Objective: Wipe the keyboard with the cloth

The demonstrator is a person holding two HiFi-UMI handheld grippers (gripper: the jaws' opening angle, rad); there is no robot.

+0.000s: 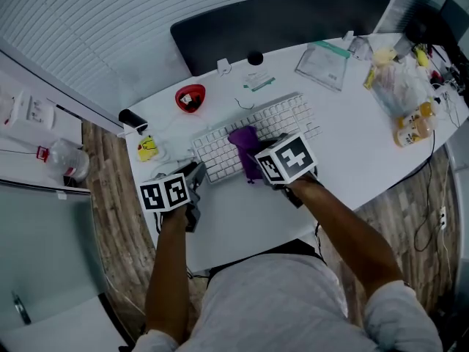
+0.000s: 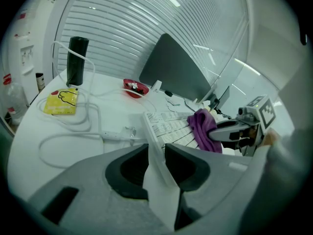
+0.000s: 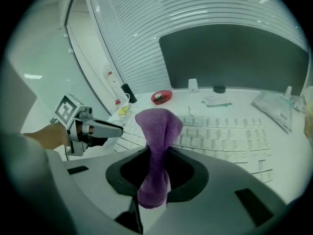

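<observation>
A white keyboard (image 1: 282, 119) lies slantwise in the middle of the white table (image 1: 352, 160). My left gripper (image 1: 196, 174) is shut on the keyboard's left end; in the left gripper view the thin white edge (image 2: 157, 155) runs between the jaws of that gripper (image 2: 156, 153). A purple cloth (image 1: 243, 139) rests on the keys left of centre. My right gripper (image 1: 254, 158) is shut on it. In the right gripper view the cloth (image 3: 157, 126) stands up from the jaws of my right gripper (image 3: 157, 158), above the keyboard (image 3: 225, 138).
A red bowl (image 1: 190, 97), a yellow packet (image 1: 147, 148), a black cylinder (image 1: 132, 118) and a white cable (image 2: 73, 126) lie left of the keyboard. A clear pouch (image 1: 322, 63) and bagged bottles (image 1: 410, 127) sit at the right. A dark panel (image 1: 278, 28) stands behind.
</observation>
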